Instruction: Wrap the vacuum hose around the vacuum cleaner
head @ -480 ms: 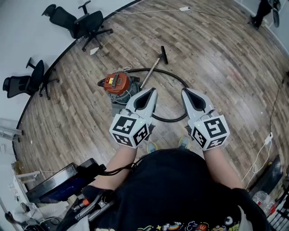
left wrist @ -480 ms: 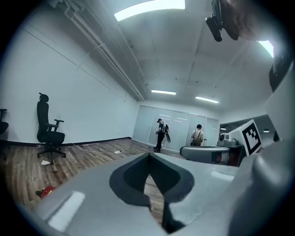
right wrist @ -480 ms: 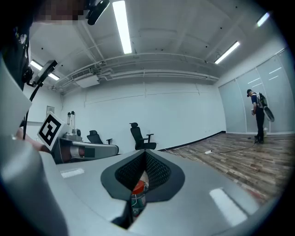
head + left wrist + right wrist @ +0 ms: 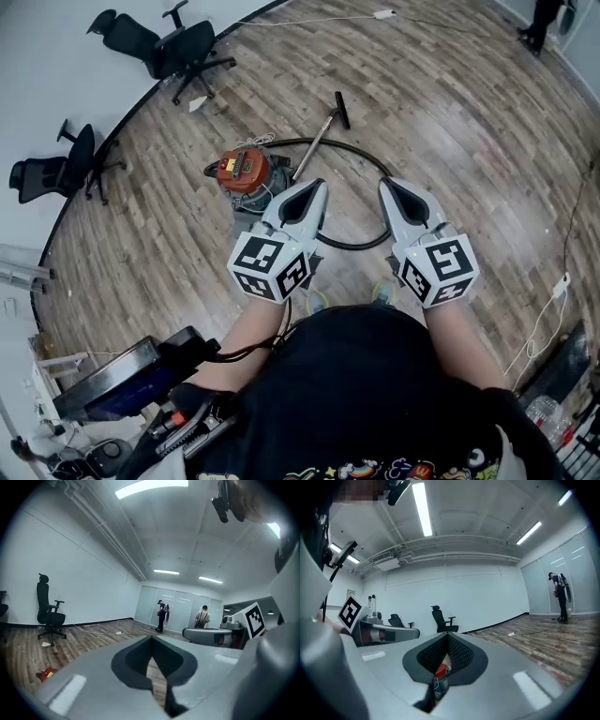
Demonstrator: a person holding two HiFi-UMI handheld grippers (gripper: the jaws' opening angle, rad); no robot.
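Currently, the looped black vacuum hose [image 4: 352,247] lies below and ahead of the left gripper [image 4: 314,190], nearer the orange canister vacuum cleaner [image 4: 242,171], and the right gripper [image 4: 389,187], both closed on nothing.

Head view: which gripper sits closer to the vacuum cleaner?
The left gripper: its tip lies just right of the orange-topped vacuum cleaner, while the right gripper points over the black hose loop, farther right.
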